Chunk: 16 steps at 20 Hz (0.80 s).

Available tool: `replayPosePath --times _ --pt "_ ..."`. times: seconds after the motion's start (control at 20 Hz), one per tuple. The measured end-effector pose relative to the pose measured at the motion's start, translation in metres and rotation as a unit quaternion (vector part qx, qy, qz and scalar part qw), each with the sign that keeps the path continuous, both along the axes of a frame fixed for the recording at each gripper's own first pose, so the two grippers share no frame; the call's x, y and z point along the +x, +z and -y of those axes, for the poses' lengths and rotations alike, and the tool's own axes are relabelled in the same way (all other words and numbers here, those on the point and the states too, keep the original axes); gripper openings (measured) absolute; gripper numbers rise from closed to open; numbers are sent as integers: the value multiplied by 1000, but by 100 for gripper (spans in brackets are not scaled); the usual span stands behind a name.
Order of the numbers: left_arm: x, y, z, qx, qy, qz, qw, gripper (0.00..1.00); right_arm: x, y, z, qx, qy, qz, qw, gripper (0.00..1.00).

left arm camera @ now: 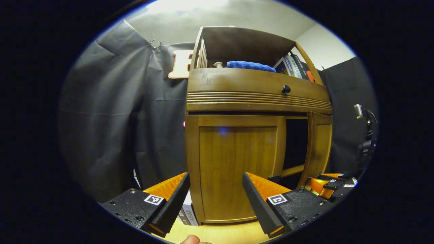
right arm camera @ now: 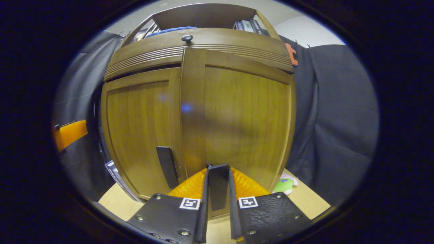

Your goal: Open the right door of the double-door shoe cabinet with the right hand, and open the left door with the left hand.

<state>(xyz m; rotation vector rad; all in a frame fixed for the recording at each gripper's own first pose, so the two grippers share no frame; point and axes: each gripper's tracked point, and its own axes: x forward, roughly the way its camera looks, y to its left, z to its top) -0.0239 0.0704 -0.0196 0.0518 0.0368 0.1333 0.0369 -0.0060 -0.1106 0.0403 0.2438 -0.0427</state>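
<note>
Right gripper (right arm camera: 217,203) closed tight on the right door's handle (right arm camera: 218,189), a flat dark bar standing up and down, one finger (right arm camera: 202,210) pressed on each side of it. Right door (right arm camera: 244,122) swung partly out from the shoe cabinet (left arm camera: 257,101), seen edge-on in the left gripper view with a dark gap beside it. Left gripper (left arm camera: 215,200) wide open, nothing between its ribbed pads (left arm camera: 252,200), hanging just in front of the left door (left arm camera: 237,169) and not touching it. Left door shut and flat, taller than wide, with a raised frame around a smooth panel. Left door's handle (right arm camera: 167,166) another flat dark bar, standing up and a bit tilted, close beside the gripped one. Brown shiny wood all over, with long grain running up and down. Above the doors a wide drawer front (left arm camera: 257,91) with grooved lines along it and a small round dark knob (left arm camera: 286,88). On top, an open shelf with a folded blue cloth (left arm camera: 251,65) and some books (left arm camera: 293,67) leaning together. Pale wooden tabletop (right arm camera: 305,200) under the cabinet, with a small green thing (right arm camera: 283,185) by the right corner. Wrinkled black cloth wall (left arm camera: 112,112) behind, white ceiling above.
</note>
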Motion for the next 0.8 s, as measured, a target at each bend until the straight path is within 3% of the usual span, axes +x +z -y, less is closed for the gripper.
replayPosePath --times 0.55,0.6,0.65,0.8 --pt "-6 -2 42 -5 -44 -2 999 92 -40 4 31 -2 -30 -1 1000 27" --pt "-5 -2 45 -5 -47 -2 999 92 -44 4 34 -2 -33 -1 999 22" --pt "-5 -2 48 -6 -50 -2 999 92 -46 5 37 -2 -36 -1 999 27" --pt "-4 -1 58 -6 -59 -3 998 92 -56 5 46 -2 -45 -2 999 27"
